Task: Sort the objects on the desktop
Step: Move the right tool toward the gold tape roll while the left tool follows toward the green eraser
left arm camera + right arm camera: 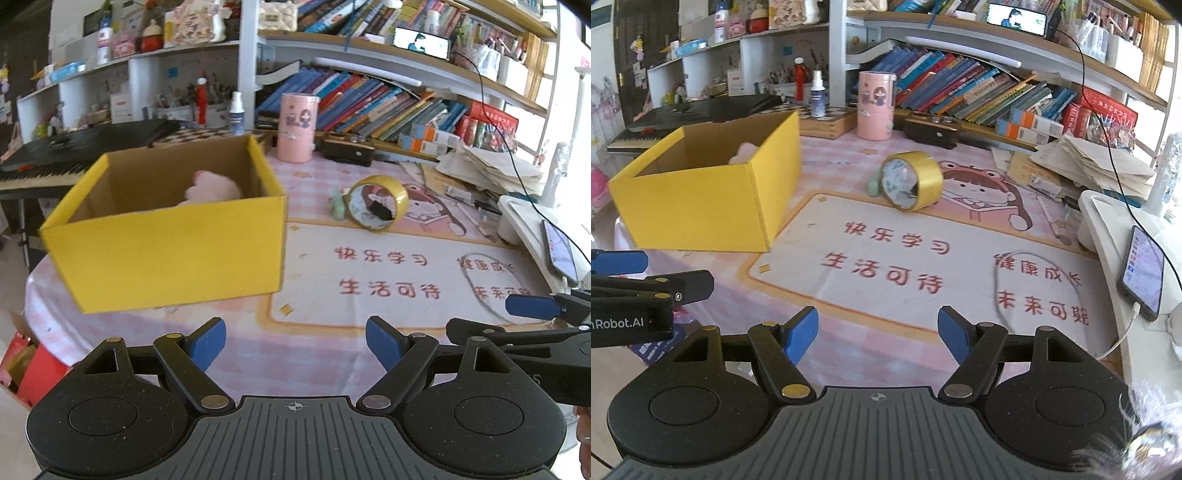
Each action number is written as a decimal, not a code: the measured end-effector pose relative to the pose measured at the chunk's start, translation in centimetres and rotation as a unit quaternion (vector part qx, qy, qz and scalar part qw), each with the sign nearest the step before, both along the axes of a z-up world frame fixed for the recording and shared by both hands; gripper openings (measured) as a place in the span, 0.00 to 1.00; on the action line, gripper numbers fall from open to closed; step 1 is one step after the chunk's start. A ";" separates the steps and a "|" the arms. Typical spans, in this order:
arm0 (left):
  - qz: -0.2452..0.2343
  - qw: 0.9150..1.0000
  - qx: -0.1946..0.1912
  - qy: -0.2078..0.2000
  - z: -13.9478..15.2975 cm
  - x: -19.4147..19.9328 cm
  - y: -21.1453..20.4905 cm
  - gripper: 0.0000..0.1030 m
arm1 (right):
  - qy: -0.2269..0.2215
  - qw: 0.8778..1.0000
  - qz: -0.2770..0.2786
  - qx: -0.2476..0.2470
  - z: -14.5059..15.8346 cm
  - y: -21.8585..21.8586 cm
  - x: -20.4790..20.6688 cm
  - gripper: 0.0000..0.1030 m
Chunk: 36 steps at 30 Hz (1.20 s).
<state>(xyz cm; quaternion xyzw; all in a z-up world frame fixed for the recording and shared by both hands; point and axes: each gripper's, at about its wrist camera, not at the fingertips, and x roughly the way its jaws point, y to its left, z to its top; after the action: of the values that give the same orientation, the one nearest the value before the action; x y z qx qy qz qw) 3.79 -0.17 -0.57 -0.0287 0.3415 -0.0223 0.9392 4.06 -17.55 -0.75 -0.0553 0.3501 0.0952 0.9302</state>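
Left wrist view first: the left gripper (295,341), with black arms and blue pads, hangs over the near edge of the pink checked desk mat (369,273), its jaws apart with nothing between them. Beyond it to the left stands the open yellow cardboard box (166,251), one corner turned toward the camera, and a soft pink plush item (212,188) shows over its near wall. Right of the box, well apart from it, the roll of yellow adhesive tape (378,203) stands on its edge on the mat, its round opening facing the camera and slightly leftward, so its axis runs roughly level. A small pale green object (338,205) lies touching or just beside the roll's left side; its shape is too blurred to tell. A tall pink cylindrical container (297,127) stands farther back by the books. The right gripper (532,314) juts in at the right edge, only one blue pad clear.

Right wrist view: the right gripper (877,334) also hovers over the mat with jaws apart and empty. The tape roll (912,181) sits ahead near the centre, leaning slightly, its opening facing left and toward the camera. The yellow box (701,206) is to the left, and a black smartphone (1143,273) on a cable lies at the right edge
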 end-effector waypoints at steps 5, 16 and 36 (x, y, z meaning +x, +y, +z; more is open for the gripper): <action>-0.009 1.000 0.003 -0.001 -0.1 1.9 -1.9 0.83 | 0.003 1.000 -0.005 -0.002 0.0 -1.8 2.3 0.68; -0.005 1.000 -0.003 0.003 -0.4 6.2 -5.8 0.83 | 0.005 1.000 0.000 -0.007 0.1 -5.7 7.2 0.68; 0.040 0.999 0.017 0.006 -0.2 11.3 -10.3 0.83 | 0.004 0.999 0.036 0.015 0.0 -10.8 14.6 0.68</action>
<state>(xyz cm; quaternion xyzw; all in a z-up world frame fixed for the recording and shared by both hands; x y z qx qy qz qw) 15.12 -10.52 -0.74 -0.0262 0.3459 0.0211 0.9377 18.65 -28.35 -0.71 -0.0535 0.3497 0.1340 0.9257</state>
